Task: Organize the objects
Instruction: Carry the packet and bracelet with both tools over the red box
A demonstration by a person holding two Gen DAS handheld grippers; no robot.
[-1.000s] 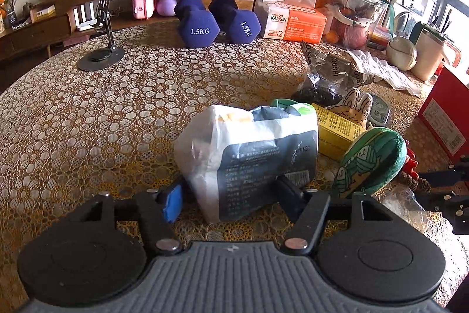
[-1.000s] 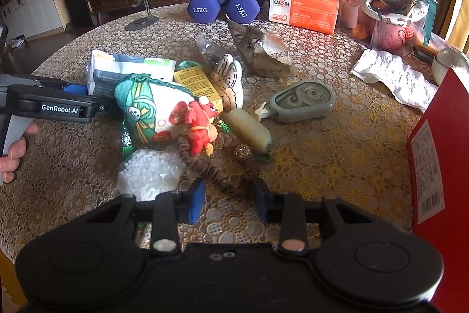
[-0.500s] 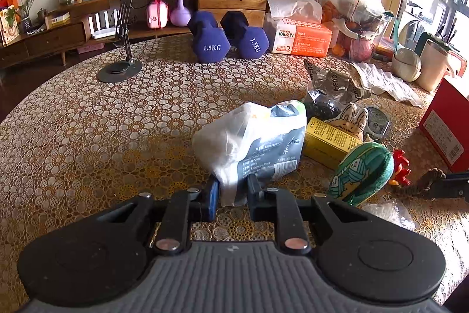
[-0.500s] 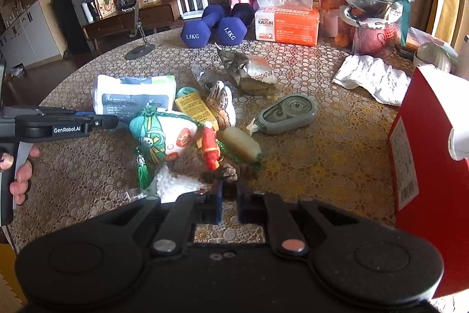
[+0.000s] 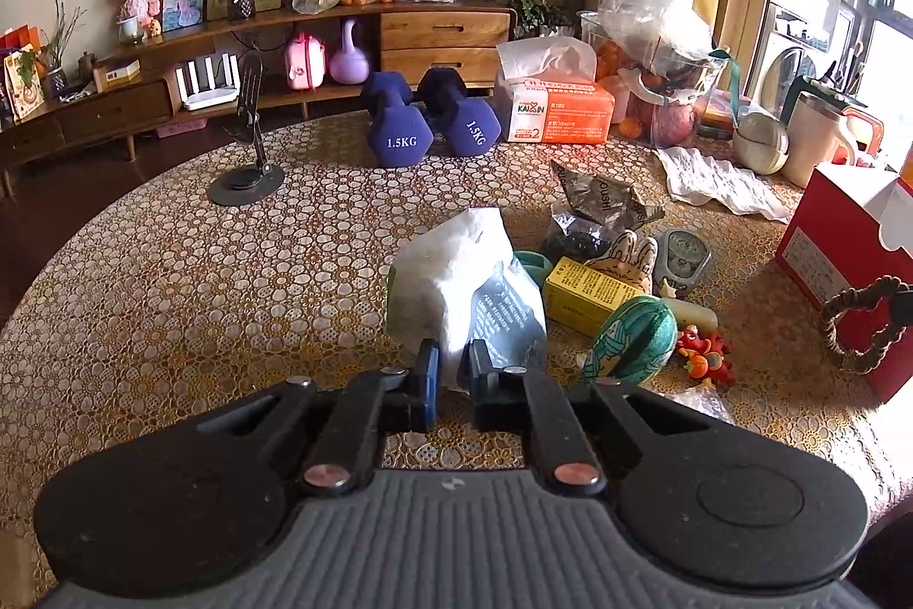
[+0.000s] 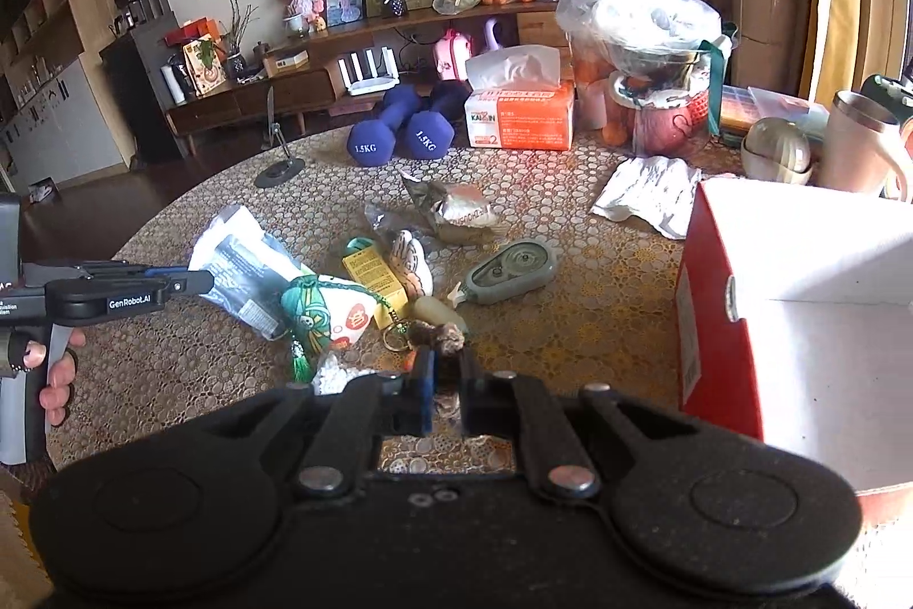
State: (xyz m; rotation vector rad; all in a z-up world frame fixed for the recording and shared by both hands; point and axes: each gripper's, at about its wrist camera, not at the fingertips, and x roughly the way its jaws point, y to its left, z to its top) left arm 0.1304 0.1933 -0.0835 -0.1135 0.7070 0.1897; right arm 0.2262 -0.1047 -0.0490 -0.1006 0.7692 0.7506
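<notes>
My left gripper [image 5: 452, 383] is shut on the edge of a white and grey bag [image 5: 462, 289], lifted at a tilt above the table; the bag also shows in the right wrist view [image 6: 242, 263]. My right gripper [image 6: 444, 389] is shut on a brown rope ring [image 6: 438, 338], seen in the left wrist view [image 5: 861, 323] raised beside the red box [image 5: 839, 266]. On the table lie a green pouch [image 5: 630, 338], a yellow box [image 5: 588, 292], a red charm [image 5: 705, 358] and a grey tape dispenser [image 6: 510, 269].
The open red box [image 6: 719, 312] stands at the right. Two blue dumbbells [image 5: 428, 118], a tissue box [image 5: 556, 109], a phone stand [image 5: 248, 175], bags of fruit [image 5: 662, 55], a crumpled foil bag [image 5: 605, 201] and cups [image 5: 816, 138] line the far side of the table.
My left gripper closed on the bag and lifted it. My right gripper closed on the rope ring and raised it toward the red box.
</notes>
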